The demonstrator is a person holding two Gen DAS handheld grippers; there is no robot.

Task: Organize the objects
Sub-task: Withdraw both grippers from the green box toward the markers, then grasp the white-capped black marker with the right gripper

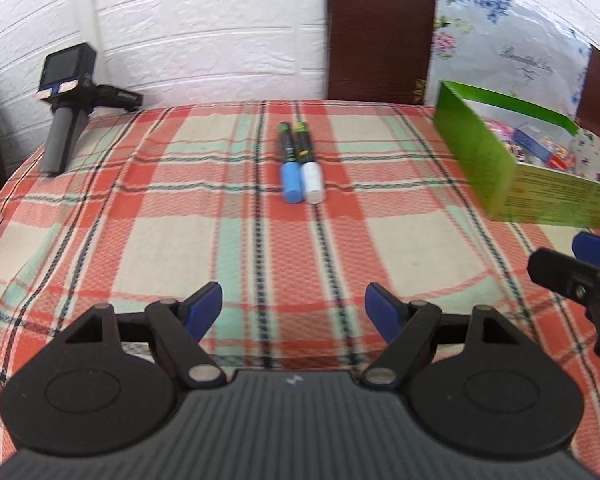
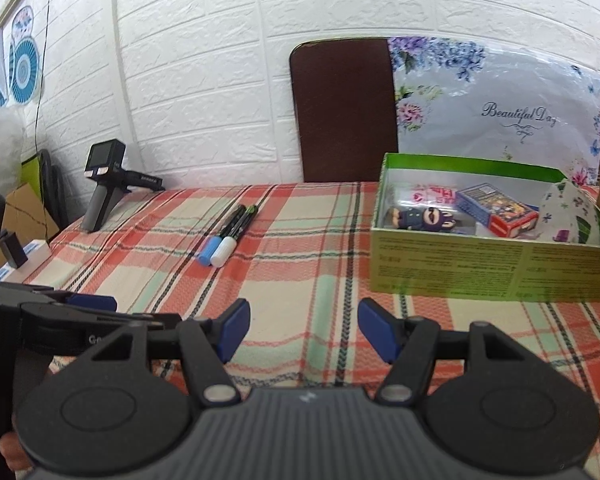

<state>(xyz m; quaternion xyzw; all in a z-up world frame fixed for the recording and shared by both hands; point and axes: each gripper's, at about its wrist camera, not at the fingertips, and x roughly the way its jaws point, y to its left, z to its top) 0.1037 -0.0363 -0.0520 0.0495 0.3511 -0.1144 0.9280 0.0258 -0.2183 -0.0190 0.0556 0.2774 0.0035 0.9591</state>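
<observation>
Two markers lie side by side on the plaid tablecloth: one with a blue cap (image 1: 291, 182) (image 2: 209, 252) and one with a white cap (image 1: 313, 180) (image 2: 224, 251). A green box (image 1: 512, 168) (image 2: 488, 272) stands to the right and holds a small doll (image 2: 418, 218), a blue and red carton (image 2: 496, 208) and a folded cloth (image 2: 572, 216). My left gripper (image 1: 294, 312) is open and empty, well short of the markers. My right gripper (image 2: 303, 330) is open and empty, in front of the box; it also shows in the left wrist view (image 1: 572, 272).
A black handheld device (image 1: 66, 104) (image 2: 104, 184) stands at the table's far left corner. A brown chair back (image 1: 380, 32) (image 2: 344, 108) and a flowered cushion (image 2: 500, 100) stand behind the table against the white brick wall. White boxes (image 2: 36, 252) lie off the left edge.
</observation>
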